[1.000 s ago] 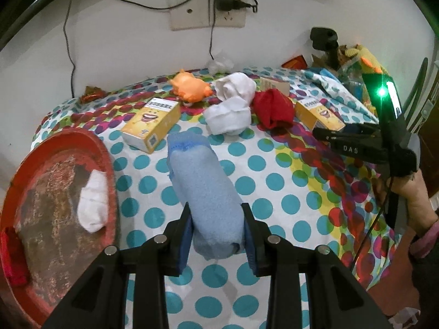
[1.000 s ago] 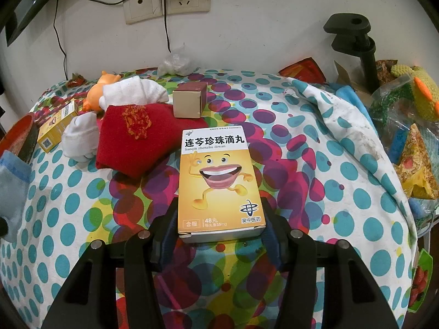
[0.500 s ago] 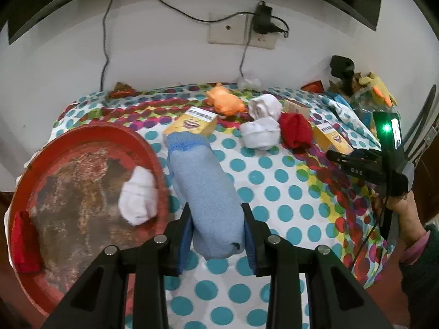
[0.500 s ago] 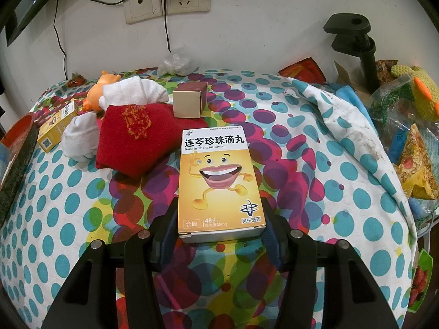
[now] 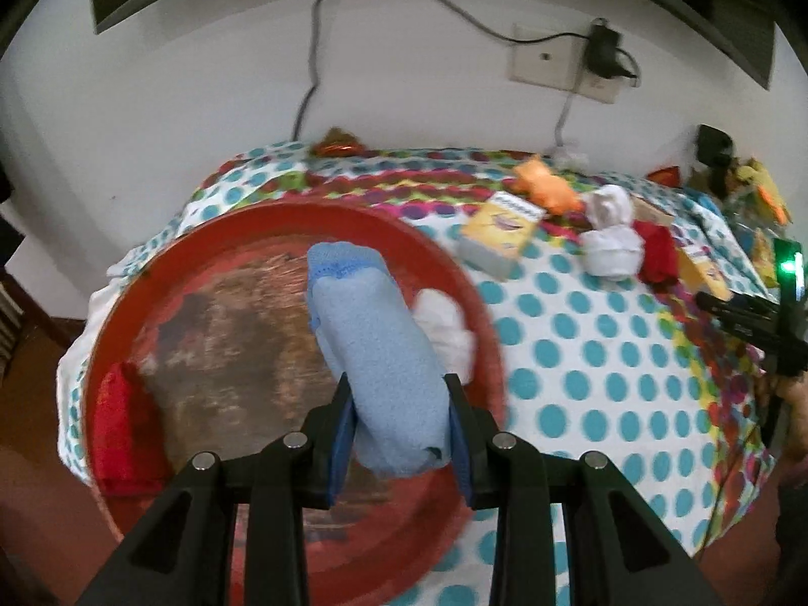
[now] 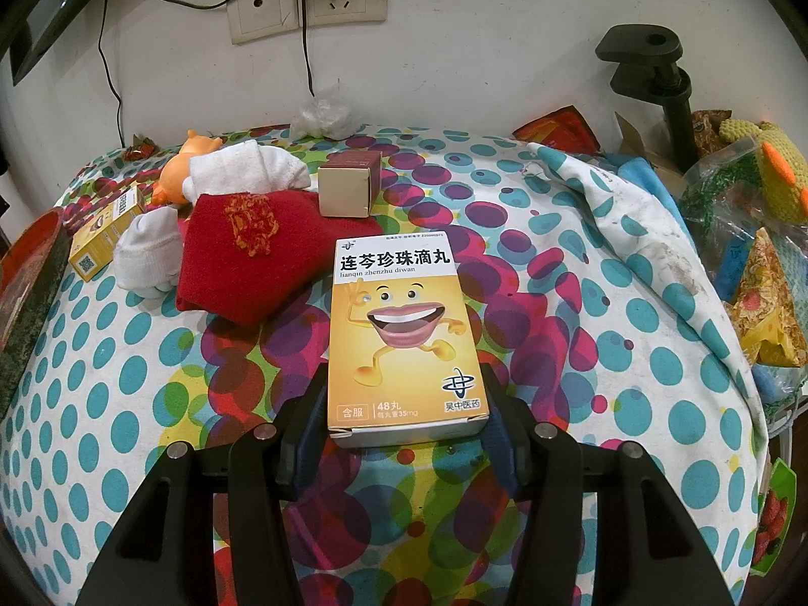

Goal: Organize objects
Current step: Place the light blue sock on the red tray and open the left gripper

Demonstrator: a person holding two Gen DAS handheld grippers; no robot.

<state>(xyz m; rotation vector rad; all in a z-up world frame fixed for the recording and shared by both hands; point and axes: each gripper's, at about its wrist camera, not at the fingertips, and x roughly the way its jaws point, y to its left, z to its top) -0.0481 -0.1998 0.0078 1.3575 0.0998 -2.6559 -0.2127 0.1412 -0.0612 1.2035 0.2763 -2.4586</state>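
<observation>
Blue sock: a rolled light-blue sock (image 5: 376,348) is pinched at its near end between the pads of the left gripper (image 5: 399,434), its cuffed far end stretching out over the red tray (image 5: 485,323).
Left gripper: closed on the sock, held above the tray's near right part (whether the sock touches the tray floor cannot be told).
Tray contents: a white sock (image 5: 444,325) lies against the right rim, just beside the blue one; a red sock (image 5: 123,419) lies at the left rim.
Tray edges: the bare worn middle is open room; the near rim overhangs the polka-dot tablecloth (image 5: 596,353).
Right gripper: the right gripper (image 6: 406,426) is clamped on the near end of a yellow medicine box (image 6: 404,333), which lies flat on the cloth.
Around the box: a red sock (image 6: 252,257) touches its far left corner; beyond are a small tan box (image 6: 346,192), white socks (image 6: 149,252), an orange toy (image 6: 182,171) and a second yellow box (image 6: 103,235).
Only in right view: a black clamp (image 6: 651,81) and a rumpled cloth fold (image 6: 631,212) right of the box.
Only in left view: the tray's interior.
</observation>
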